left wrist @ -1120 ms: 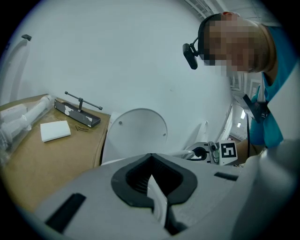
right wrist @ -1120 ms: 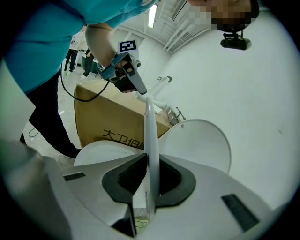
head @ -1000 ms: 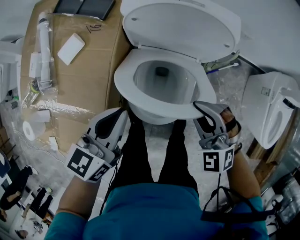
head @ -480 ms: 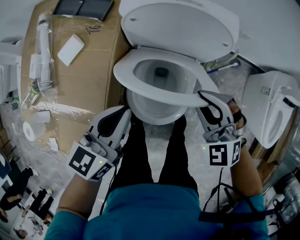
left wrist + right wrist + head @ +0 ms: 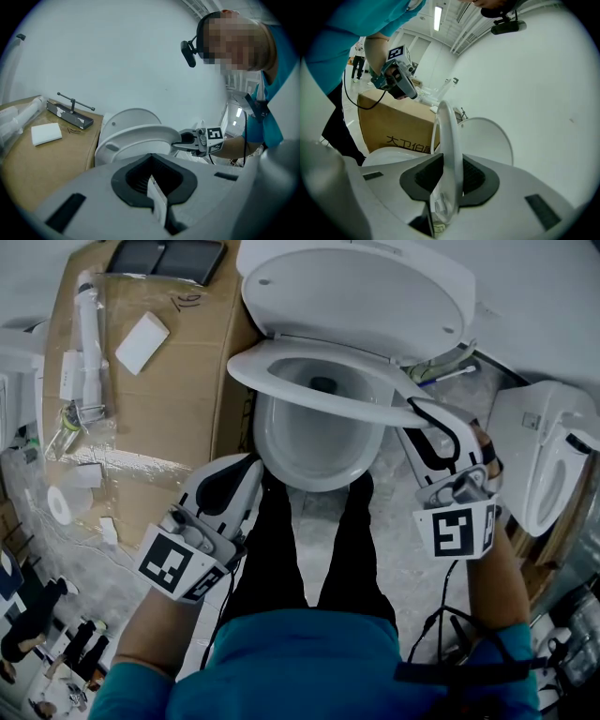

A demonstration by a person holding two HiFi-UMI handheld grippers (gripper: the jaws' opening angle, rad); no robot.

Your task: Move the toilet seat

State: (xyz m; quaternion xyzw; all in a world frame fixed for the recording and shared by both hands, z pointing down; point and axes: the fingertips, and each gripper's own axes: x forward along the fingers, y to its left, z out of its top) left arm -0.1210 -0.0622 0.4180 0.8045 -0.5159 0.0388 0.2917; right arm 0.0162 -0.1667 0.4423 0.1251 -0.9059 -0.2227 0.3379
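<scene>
Rim of toilet seat sits pinched in right claw, jaws opening, seat half raised. I should firm the grip, then follow the hinge arc to lid. Left claw pressed together, empty.

"A home bathroom, is it?"

"No, more a workshop or test hall. The toilet at the centre stands beside a cardboard box carrying pipe parts. A second toilet sits at the right edge, crinkled plastic sheeting covers the floor, and strip lights hang overhead."
</scene>
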